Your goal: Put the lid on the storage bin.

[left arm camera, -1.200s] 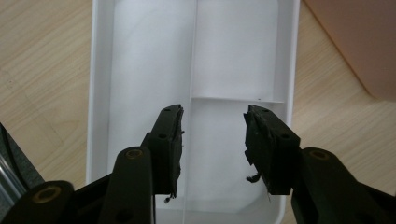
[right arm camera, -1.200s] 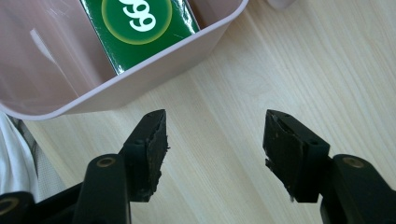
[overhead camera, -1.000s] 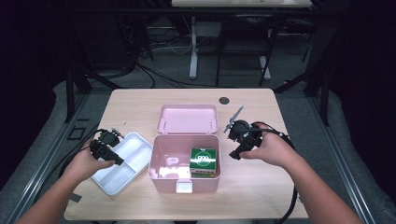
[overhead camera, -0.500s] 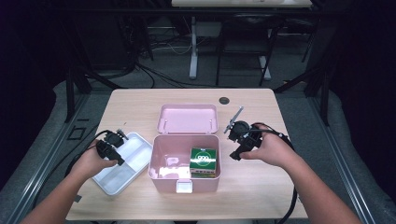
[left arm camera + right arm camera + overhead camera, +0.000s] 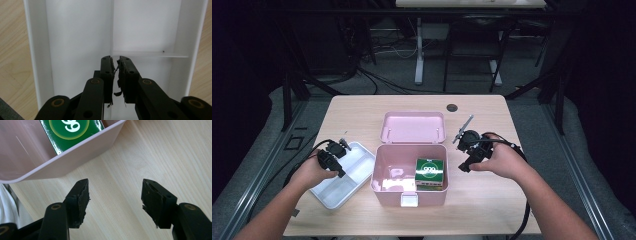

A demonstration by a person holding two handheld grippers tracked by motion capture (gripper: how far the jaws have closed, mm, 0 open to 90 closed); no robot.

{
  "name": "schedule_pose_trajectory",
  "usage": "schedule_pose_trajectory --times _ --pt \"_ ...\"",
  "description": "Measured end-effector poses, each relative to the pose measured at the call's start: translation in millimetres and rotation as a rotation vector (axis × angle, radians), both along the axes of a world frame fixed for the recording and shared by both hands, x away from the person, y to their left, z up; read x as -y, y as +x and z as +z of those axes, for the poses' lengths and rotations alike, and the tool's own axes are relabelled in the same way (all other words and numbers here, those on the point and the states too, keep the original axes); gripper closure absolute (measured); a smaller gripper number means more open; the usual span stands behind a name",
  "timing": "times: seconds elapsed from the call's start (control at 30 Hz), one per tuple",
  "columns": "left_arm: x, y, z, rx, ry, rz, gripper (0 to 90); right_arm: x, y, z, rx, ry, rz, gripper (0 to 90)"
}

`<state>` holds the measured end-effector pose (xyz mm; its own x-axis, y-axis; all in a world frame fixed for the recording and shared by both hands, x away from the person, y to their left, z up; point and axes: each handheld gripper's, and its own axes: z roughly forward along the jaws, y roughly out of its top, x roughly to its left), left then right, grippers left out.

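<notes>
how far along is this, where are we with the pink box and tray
Done: the pink box stands open with a green carton inside, and the white tray lies beside it. In hand: the left gripper has just been closing on the tray's divider. Left: probably moving the tray; the right gripper hovers open.

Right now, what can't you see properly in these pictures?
- Whether the left tongs pinch the white tray's thin divider: in the left gripper view the pads have just been closing and cover that spot.
- The green box in the pink box: the right gripper view's top edge cuts off its label.
- The small dark round thing on the table: too small in the high view.
</notes>
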<state>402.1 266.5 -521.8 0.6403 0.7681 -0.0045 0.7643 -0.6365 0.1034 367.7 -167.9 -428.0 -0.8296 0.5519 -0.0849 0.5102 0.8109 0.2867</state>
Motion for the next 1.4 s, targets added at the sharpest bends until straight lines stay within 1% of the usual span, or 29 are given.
schedule_pose_trajectory --times 0.03,0.13,0.17,0.27,0.37,0.4,0.43,0.47,0.5,0.53,0.6,0.7,0.87,0.9,0.93,0.97,1.1,1.2,1.23,1.27,1.37,1.4 --pt "-0.5 0.1 -0.7 0.0 0.002 0.0 82.6 0.4 0.3 0.4 -0.012 0.0 0.002 39.0" --pt "-1.5 1.9 -3.4 -0.006 0.011 0.004 83.2 0.8 0.0 -0.5 -0.014 -0.001 0.001 39.0" --pt "-1.3 2.4 -4.9 -0.003 0.01 0.005 83.7 0.8 -0.3 -1.7 -0.006 0.006 -0.001 39.0" --pt "1.2 3.7 -8.8 -0.019 0.012 -0.005 86.1 0.8 0.0 -1.8 -0.018 -0.004 0.001 39.0" --pt "3.5 5.0 -11.4 -0.022 0.035 -0.018 87.4 0.8 0.7 -1.9 -0.019 -0.007 0.0 38.9" --pt "3.6 5.8 -12.2 -0.028 0.035 -0.016 87.9 0.6 0.9 -1.7 -0.018 -0.009 0.0 38.9" --pt "3.5 6.4 -12.7 -0.032 0.034 -0.015 88.1 0.4 0.8 -3.1 -0.011 0.005 -0.003 38.9" --pt "3.5 7.4 -13.0 -0.037 0.033 -0.015 88.2 0.4 1.0 -3.3 -0.011 0.005 -0.002 38.9" --pt "3.7 7.9 -13.4 -0.038 0.032 -0.015 88.3 -0.1 0.8 -3.3 -0.009 -0.003 -0.004 38.9" --pt "3.8 8.7 -13.7 -0.04 0.032 -0.017 88.3 -0.2 1.2 -2.9 -0.019 -0.01 0.002 38.9" --pt "4.3 9.5 -14.9 -0.045 0.029 -0.012 88.2 -0.7 1.0 -3.5 -0.022 -0.008 0.003 38.9" --pt "5.0 10.5 -16.4 -0.047 0.036 -0.017 88.1 -0.9 1.6 -4.0 -0.02 -0.015 0.009 38.9" --pt "5.6 12.3 -19.9 -0.062 0.038 -0.015 87.8 -1.7 1.7 -4.3 -0.021 -0.014 0.009 39.0" --pt "5.8 13.1 -20.5 -0.068 0.042 -0.018 87.8 -1.9 1.5 -5.1 -0.01 -0.005 0.008 39.0" --pt "6.1 13.4 -21.1 -0.068 0.042 -0.019 87.8 -2.1 1.3 -5.2 -0.012 -0.002 0.008 39.0" --pt "6.4 13.6 -21.5 -0.073 0.041 -0.013 87.8 -2.3 1.3 -4.5 -0.022 -0.009 0.009 39.0" --pt "6.8 14.4 -21.2 -0.08 0.043 -0.013 88.3 -2.1 1.7 -5.4 -0.021 -0.009 0.01 39.0" --pt "7.6 14.3 -20.3 -0.071 0.064 -0.024 89.0 -1.7 1.8 -5.3 -0.025 -0.007 0.008 39.0" --pt "7.6 14.2 -19.9 -0.074 0.068 -0.026 89.0 -1.4 2.0 -4.8 -0.024 -0.013 0.01 39.0" --pt "7.2 14.0 -20.0 -0.074 0.066 -0.026 89.1 -0.9 1.8 -6.9 -0.017 0.008 0.004 39.0" --pt "5.6 14.0 -17.7 -0.085 0.059 -0.018 89.2 0.6 2.3 -8.0 -0.017 0.001 0.004 39.0" --pt "5.2 13.9 -16.8 -0.081 0.058 -0.015 89.2 0.9 2.3 -7.1 -0.029 -0.006 0.002 39.0"
